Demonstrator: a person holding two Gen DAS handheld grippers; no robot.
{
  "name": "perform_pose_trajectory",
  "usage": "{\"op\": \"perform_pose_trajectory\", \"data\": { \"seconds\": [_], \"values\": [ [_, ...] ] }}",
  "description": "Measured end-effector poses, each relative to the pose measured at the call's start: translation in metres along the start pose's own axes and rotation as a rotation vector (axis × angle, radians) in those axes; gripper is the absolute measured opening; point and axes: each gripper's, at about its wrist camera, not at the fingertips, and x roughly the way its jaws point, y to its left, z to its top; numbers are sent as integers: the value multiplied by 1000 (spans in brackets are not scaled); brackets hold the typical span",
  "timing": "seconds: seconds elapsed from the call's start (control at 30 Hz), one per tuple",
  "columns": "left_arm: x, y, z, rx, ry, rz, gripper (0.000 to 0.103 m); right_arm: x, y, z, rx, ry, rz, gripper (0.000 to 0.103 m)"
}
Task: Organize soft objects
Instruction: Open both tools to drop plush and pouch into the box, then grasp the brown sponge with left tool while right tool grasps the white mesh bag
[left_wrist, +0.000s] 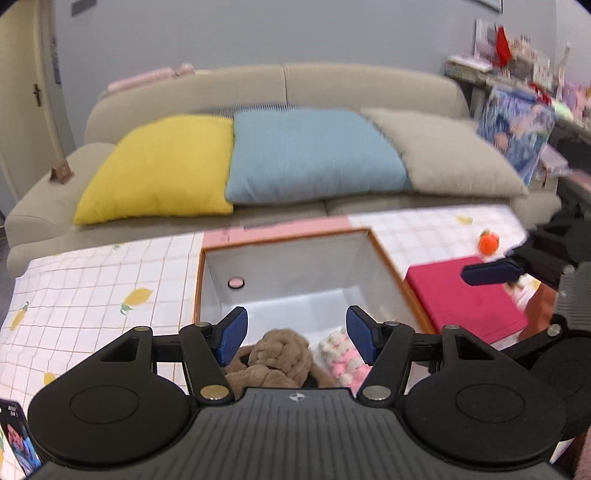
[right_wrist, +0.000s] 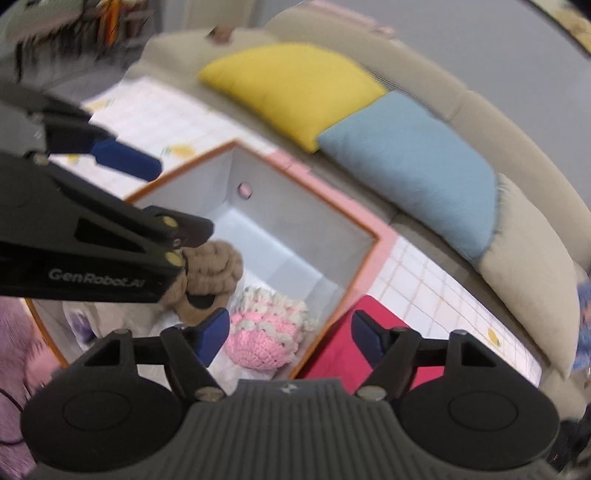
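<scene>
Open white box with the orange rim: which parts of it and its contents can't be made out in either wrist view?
- Brown knitted plush toy: lower part hidden by the left gripper body in the left wrist view; partly covered by that gripper's arm in the right.
- Pink and white crocheted toy: near side cut off by the right gripper.
- Near wall of the white box: hidden in both views.

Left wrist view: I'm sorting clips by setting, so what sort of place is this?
Probably a home living room: a sofa with cushions, a cluttered shelf, a door.
</scene>
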Motion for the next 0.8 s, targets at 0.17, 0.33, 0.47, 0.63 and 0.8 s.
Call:
{"op": "perform_pose_trajectory", "data": {
  "seconds": [0.17,0.33,0.47,0.63,0.8],
  "values": [
    [-22,-11,-7,-61,-62,-47,72,-37,-13,-28,174,-88,-45,72],
    [-32,-32,-20,-60,-43,-105,72,-65,-23,-64,311,-126,-98,72],
    [-32,-52,-33,-39,-17,-167,72,-78,-28,-93,377,-116,-139,72],
    [-24,-86,-38,46,33,-216,72,-83,-39,-130,409,-60,-212,71],
    [-18,-123,-32,127,37,-288,72,-82,-68,-164,503,12,-291,67]
  ]
}}
